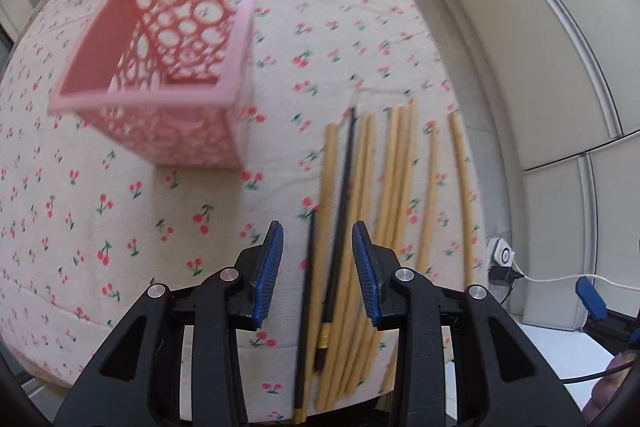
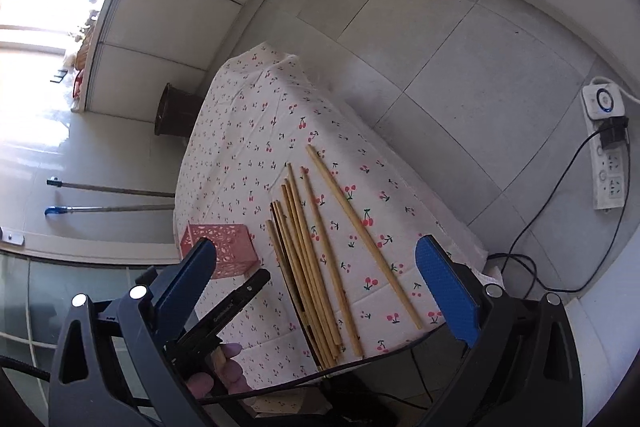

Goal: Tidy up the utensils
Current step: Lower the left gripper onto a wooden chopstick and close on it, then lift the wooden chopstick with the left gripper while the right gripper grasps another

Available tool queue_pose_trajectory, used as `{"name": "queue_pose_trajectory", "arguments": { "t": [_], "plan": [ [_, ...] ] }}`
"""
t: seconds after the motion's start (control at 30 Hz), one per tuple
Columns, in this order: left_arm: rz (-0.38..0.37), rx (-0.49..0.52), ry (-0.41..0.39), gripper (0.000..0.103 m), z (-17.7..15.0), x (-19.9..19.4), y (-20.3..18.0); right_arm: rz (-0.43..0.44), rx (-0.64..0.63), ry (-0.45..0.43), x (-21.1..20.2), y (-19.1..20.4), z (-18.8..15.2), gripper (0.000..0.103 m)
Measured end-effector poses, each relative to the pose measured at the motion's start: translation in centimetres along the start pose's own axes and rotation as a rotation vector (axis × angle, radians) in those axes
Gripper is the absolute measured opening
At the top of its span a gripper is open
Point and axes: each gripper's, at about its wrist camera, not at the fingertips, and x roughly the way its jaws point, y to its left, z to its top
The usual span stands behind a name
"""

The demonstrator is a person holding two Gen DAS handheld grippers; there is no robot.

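Left wrist: claw [image 1: 318,273] over chopsticks [image 1: 394,187]

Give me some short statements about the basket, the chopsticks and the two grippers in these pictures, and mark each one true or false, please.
1. The pink basket holds several chopsticks. False: it is empty.
2. The wooden chopsticks lie on the cherry-print cloth. True.
3. Two black chopsticks lie among the wooden ones. True.
4. The right gripper is shut on a chopstick. False: its jaws stand wide open, holding nothing.
5. The left gripper hangs over the chopsticks. True.
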Motion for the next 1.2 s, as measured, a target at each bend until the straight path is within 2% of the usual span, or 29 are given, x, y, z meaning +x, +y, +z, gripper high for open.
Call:
{"name": "queue_pose_trajectory", "arguments": {
  "t": [0.17, 0.23, 0.33, 0.53, 0.73, 0.83, 0.9, 0.97, 1.03, 1.1, 1.2],
  "plan": [
    [0.005, 0.037, -0.033, 0.033, 2.2, 0.5, -2.3, 0.030, 0.029, -0.017, -0.8, -0.4, 0.1, 0.098],
    [0.006, 0.059, -0.043, 0.027, 2.8, 0.8, -3.2, 0.035, 0.028, -0.017, -0.9, -0.1, 0.1, 0.098],
    [0.052, 0.087, -0.061, 0.018, 2.8, 1.7, -3.8, 0.064, 0.016, -0.022, -1.5, 0.5, 0.0, 0.097],
    [0.114, 0.072, -0.018, 0.014, 2.2, 4.2, -2.5, 0.104, -0.015, -0.018, -2.1, 1.5, -0.3, 0.098],
    [0.156, 0.075, -0.016, 0.014, 2.8, 5.5, -2.8, 0.103, -0.022, -0.006, -2.0, 1.6, -0.4, 0.097],
    [0.185, 0.098, -0.039, 0.014, 3.2, 5.7, -3.2, 0.083, -0.025, -0.007, -1.7, 1.4, -0.3, 0.098],
    [0.206, 0.118, -0.057, 0.007, 3.5, 5.9, -3.4, 0.054, -0.023, -0.007, -1.1, 1.1, -0.2, 0.097],
    [0.199, 0.137, -0.086, 0.007, 3.5, 5.8, -3.5, 0.012, -0.021, 0.002, 0.0, 0.7, 0.1, 0.097],
    [0.152, 0.157, -0.128, 0.007, 3.3, 4.8, -3.5, -0.033, -0.027, 0.016, 1.5, 0.3, 0.5, 0.097],
    [0.124, 0.187, -0.186, 0.007, 3.1, 2.9, -3.8, -0.067, -0.052, 0.033, 3.2, 0.2, 0.9, 0.097],
    [0.041, 0.231, -0.263, 0.007, 1.8, -1.6, -3.8, -0.115, -0.126, 0.049, 5.6, 1.2, 1.2, 0.097]
  ]
}}
